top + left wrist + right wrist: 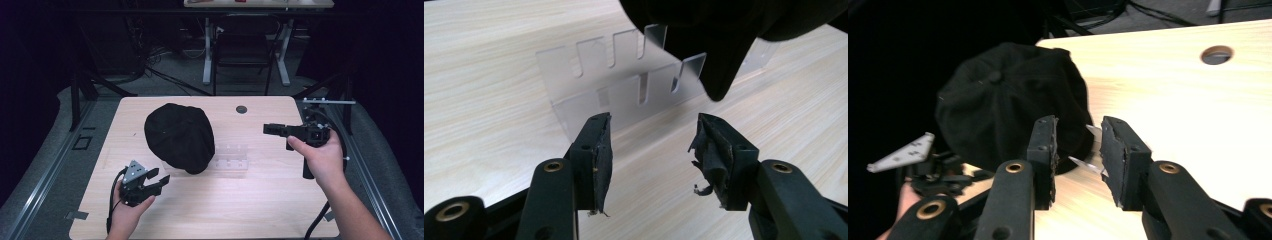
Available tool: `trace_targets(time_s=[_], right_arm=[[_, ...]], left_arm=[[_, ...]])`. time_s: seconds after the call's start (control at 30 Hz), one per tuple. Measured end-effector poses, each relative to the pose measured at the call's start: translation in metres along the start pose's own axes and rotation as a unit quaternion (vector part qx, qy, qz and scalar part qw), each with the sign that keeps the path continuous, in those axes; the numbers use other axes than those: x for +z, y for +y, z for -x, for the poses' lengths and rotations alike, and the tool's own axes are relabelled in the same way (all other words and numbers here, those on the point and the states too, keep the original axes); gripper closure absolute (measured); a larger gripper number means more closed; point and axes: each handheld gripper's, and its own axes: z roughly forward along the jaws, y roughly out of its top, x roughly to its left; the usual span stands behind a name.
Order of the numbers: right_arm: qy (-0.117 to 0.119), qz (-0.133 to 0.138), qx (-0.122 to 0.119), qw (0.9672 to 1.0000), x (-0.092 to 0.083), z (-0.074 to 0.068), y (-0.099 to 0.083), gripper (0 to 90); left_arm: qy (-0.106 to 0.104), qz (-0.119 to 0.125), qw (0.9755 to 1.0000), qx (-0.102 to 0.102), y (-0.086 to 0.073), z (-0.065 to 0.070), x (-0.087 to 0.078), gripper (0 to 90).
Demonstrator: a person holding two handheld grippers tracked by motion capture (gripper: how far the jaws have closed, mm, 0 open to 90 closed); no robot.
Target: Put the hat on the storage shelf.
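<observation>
High view: a black cap (179,137) lies on the desk (260,200), left of the middle, draped over one end of a clear slotted rack (231,156) whose bare end sticks out to its right. The left tongs (161,183) sit near the front edge, just below the cap and apart from it, jaws spread with nothing between them. The right tongs (267,129) hover to the right of the rack, pointing left toward the cap, well apart from it. A round hole (241,109) marks the far part of the desk. Beyond the desk stand a chair (245,47) and a white-legged table (260,30) on a floor strewn with cables.

Left gripper view: the left tongs (651,145) are spread and empty, aimed at the rack (619,90), which stands just ahead on the bare wood. The cap (724,35) hangs over the rack's right part, its lower tip dipping in front of the slots.

Right gripper view: the right tongs (1079,145) stand apart, holding nothing. Past them the cap (1008,105) covers the rack (1088,162), of which a clear sliver shows between the jaws. The left tongs (948,172) lie beyond, at lower left, and the hole (1217,54) at upper right.
</observation>
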Motion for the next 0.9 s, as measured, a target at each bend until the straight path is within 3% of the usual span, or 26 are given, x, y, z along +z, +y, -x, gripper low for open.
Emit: trace_targets(time_s=[0.37, 0.47, 0.73, 0.9], right_arm=[[-0.039, 0.0, -0.02, 0.999, -0.003, 0.014, -0.039, 65.0], [-0.055, -0.001, -0.03, 0.998, -0.004, 0.017, -0.05, 64.9], [-0.053, 0.004, -0.013, 0.9985, -0.002, 0.032, -0.084, 64.1], [-0.08, 0.015, -0.027, 0.9963, 0.003, 0.043, -0.106, 60.9]], left_arm=[[0.009, 0.005, 0.9992, -0.039, -0.019, -0.015, -0.004, 48.2], [0.014, 0.001, 0.9993, -0.034, -0.02, -0.015, -0.004, 47.9], [0.018, -0.006, 0.9994, -0.03, -0.026, -0.017, -0.001, 47.7], [0.018, -0.011, 0.9994, -0.028, -0.028, -0.016, 0.001, 47.4]])
